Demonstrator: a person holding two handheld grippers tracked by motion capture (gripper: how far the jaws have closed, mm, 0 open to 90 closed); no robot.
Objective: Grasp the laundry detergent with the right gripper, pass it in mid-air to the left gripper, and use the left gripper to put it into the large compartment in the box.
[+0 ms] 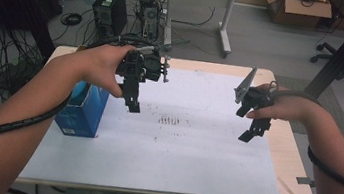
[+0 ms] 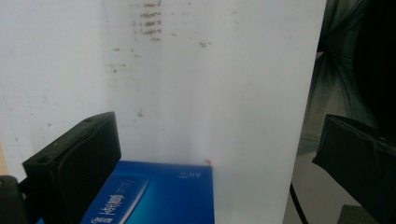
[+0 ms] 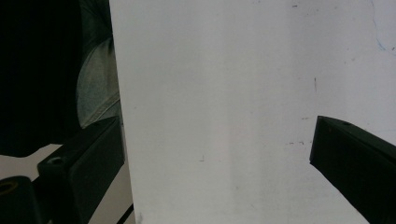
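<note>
A blue carton [image 1: 82, 110] is seen standing at the left edge of a white-sheeted worktop [image 1: 192, 155], its printed top also caught low in the left gripper view [image 2: 154, 196]. Just beside and above it, the left gripper [image 1: 132, 99] is held off the surface, jaws spread wide with nothing between them. The right gripper [image 1: 252, 125] is held well apart over the worktop's right side, jaws likewise spread and empty. A patch of dark smudges [image 1: 169, 122] is marked on the sheet between the 2 tools. Computer towers [image 1: 110, 11], tangled cables and a cardboard box [image 1: 297, 7] are visible on the floor beyond.
</note>
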